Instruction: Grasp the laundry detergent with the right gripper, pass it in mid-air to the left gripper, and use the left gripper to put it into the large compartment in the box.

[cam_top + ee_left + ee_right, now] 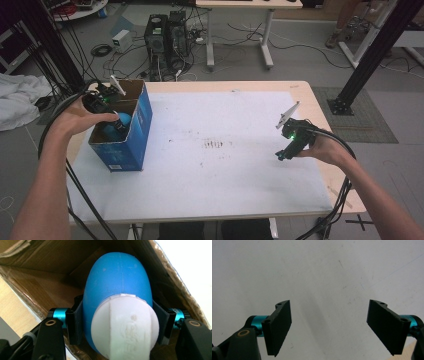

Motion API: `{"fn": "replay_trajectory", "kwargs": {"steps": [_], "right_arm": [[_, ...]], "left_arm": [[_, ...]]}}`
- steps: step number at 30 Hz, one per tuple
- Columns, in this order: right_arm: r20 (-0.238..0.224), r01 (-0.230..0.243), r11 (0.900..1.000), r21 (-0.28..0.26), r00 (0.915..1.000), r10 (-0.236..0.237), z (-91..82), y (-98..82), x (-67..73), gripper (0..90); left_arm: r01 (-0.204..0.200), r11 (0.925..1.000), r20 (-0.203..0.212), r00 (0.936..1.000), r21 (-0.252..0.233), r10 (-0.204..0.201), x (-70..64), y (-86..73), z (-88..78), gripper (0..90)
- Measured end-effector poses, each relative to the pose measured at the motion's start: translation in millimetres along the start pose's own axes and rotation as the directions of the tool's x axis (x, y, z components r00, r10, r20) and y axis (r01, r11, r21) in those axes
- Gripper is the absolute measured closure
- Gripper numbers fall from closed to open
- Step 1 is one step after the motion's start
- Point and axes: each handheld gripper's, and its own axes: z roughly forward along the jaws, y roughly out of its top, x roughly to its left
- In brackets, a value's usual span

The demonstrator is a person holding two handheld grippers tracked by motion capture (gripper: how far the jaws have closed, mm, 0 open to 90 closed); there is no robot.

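Note:
A blue rounded object [123,120] with a white cap [125,325] sits between the jaws of my left gripper [117,125], which is shut on it. Both are inside the open top of a blue cardboard box [131,145] at the table's left. In the left gripper view the blue object [117,280] fills the middle, with the box's brown inner walls [50,277] around it. My right gripper [282,156] hovers low over the white mat [225,170] at the right. Its jaws stand wide apart in the right gripper view [329,322], with nothing between them.
A patch of brown marks [214,144] lies mid-mat. Beyond the table stand computer towers [165,37], a desk leg [265,40] and loose cables on the floor. A black frame post [370,55] rises at the right, and a white cloth [17,100] lies at the left.

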Motion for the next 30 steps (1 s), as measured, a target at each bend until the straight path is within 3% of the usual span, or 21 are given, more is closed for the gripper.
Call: {"fn": "replay_trajectory", "kwargs": {"steps": [6,10,16,30], "right_arm": [[0.001,-0.004,1.0,0.002,1.0,0.004,0.2,0.2,1.3,19.2],[-0.005,-0.004,1.0,-0.002,1.0,0.004,1.2,-0.7,2.0,19.2],[-0.003,0.003,1.0,-0.005,1.0,-0.003,1.7,-1.5,1.6,19.2],[-0.013,0.006,1.0,0.005,0.9999,-0.006,5.8,-0.6,2.1,19.2]], "left_arm": [[-0.013,0.9998,-0.009,0.9999,0.018,0.013,-2.4,1.3,-0.1,37.8],[-0.018,0.9977,-0.03,0.9994,0.064,0.02,-7.6,8.2,-0.1,37.7],[-0.014,0.9958,-0.043,0.9989,0.09,0.018,-8.2,11.5,1.3,37.4],[-0.01,0.9937,-0.042,0.999,0.111,0.015,-7.0,12.4,1.1,32.2]]}}
